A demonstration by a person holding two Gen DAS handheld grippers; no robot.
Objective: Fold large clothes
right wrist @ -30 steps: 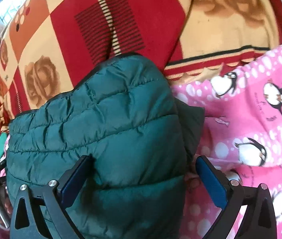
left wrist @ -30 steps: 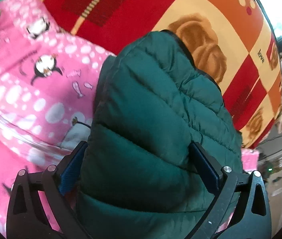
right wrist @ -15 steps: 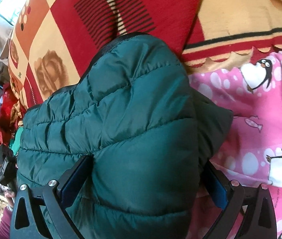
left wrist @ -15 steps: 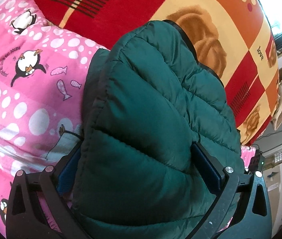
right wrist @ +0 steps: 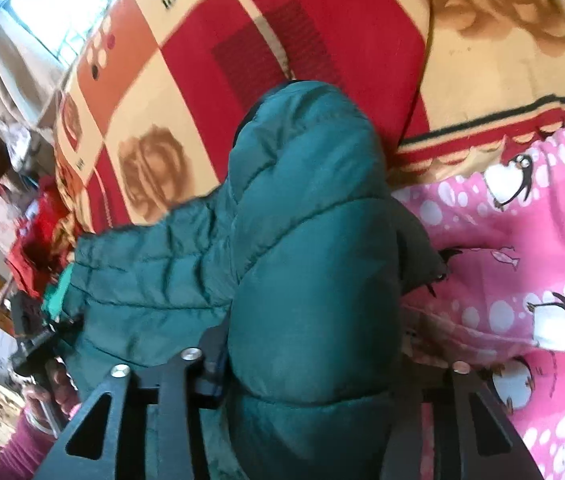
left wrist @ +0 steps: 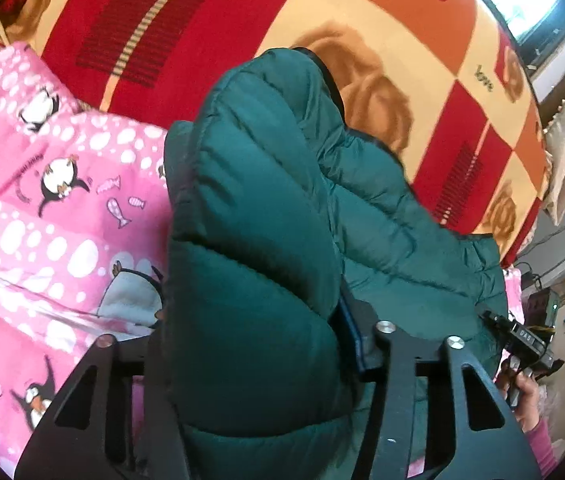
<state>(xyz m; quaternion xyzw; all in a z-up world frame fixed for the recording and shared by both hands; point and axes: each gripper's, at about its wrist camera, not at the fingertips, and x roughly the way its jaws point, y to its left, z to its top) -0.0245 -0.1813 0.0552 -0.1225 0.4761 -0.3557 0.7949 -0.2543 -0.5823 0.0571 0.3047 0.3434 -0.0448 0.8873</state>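
Left wrist view: the left gripper [left wrist: 254, 344] is seen closed down on a thick bulge of the green jacket [left wrist: 250, 240]; its jaws have just been closing, and the quilted padding is squeezed between them, the blue pad of the right-hand finger [left wrist: 348, 332] being pressed into the fabric while the other finger is largely hidden behind the bulge. The jacket is laid across a red, orange and cream blanket [left wrist: 382, 20], with its near edge resting on a pink quilt [left wrist: 42, 208] printed with penguins. At the lower right edge a hand [left wrist: 524, 396] in a pink sleeve is shown holding the other tool.

Right wrist view: the right gripper [right wrist: 314, 364] is likewise clamped on a fold of the jacket [right wrist: 314, 220]; its jaws have just been closing, and the padded fold is pinched between them and bulges above the fingers, whose pads are mostly covered by cloth. The rest of the jacket is spread to the left over the blanket [right wrist: 322, 20]; the quilt [right wrist: 522, 240] is seen to the right, touching the jacket. At the lower left a hand [right wrist: 48, 392] is shown gripping the other tool, and red cloth [right wrist: 34, 248] is heaped beyond it
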